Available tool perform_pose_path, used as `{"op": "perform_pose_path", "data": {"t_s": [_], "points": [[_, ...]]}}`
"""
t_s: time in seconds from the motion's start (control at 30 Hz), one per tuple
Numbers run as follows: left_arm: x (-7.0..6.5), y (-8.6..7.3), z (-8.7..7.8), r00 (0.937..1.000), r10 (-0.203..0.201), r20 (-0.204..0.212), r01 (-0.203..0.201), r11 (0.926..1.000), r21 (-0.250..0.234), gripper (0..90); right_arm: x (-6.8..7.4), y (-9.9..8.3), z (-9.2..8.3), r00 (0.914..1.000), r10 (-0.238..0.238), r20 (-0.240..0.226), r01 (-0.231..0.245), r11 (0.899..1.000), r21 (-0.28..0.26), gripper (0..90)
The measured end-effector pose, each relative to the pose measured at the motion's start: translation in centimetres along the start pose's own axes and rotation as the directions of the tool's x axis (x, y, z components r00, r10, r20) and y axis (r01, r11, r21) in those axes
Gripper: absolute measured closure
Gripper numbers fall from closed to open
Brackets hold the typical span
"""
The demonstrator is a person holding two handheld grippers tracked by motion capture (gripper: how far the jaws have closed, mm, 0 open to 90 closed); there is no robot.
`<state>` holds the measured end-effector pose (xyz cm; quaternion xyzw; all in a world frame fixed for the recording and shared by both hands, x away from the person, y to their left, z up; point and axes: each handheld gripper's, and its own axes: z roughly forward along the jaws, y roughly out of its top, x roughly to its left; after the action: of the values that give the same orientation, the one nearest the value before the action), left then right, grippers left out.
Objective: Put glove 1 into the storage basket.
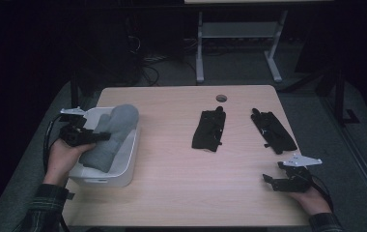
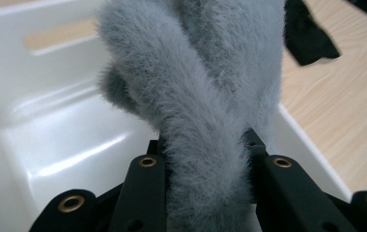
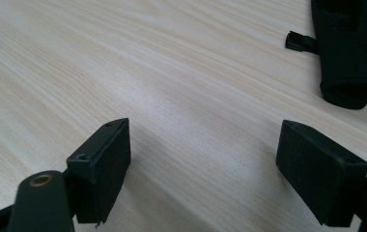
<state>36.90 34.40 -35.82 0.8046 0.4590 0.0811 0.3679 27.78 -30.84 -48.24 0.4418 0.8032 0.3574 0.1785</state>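
A grey fuzzy mitten [image 1: 113, 134] hangs partly inside a white plastic bin [image 1: 126, 163] at the table's left side. My left gripper [image 1: 93, 137] is shut on the mitten; in the left gripper view both black jaws press into its grey fur [image 2: 196, 96] above the bin's white floor [image 2: 61, 145]. My right gripper [image 1: 270, 179] rests low at the table's front right. Its jaws stand wide open over bare wood [image 3: 203, 145] with nothing between them.
Two black gloves lie on the wooden table, one in the middle [image 1: 209, 129] and one to the right [image 1: 273, 130], just beyond my right gripper. A round cable hole [image 1: 221, 98] sits near the far edge. Another desk's grey legs [image 1: 200, 48] stand behind.
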Motion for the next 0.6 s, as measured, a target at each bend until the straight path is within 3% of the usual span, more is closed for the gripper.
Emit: {"op": "perform_pose_path", "data": {"t_s": [0.33,0.6], "points": [[1.5,-1.4,2.3,0.9984,-0.049,-0.029,0.051,0.9966,0.064,70.5,0.0,0.0,0.0,1.0000,0.000,0.000,0.000,1.000,0.000,19.6],[2.4,-1.9,3.7,0.9945,-0.083,-0.064,0.090,0.9883,0.123,69.2,0.0,0.0,0.0,1.0000,0.000,0.000,0.000,1.000,0.000,19.6]]}}
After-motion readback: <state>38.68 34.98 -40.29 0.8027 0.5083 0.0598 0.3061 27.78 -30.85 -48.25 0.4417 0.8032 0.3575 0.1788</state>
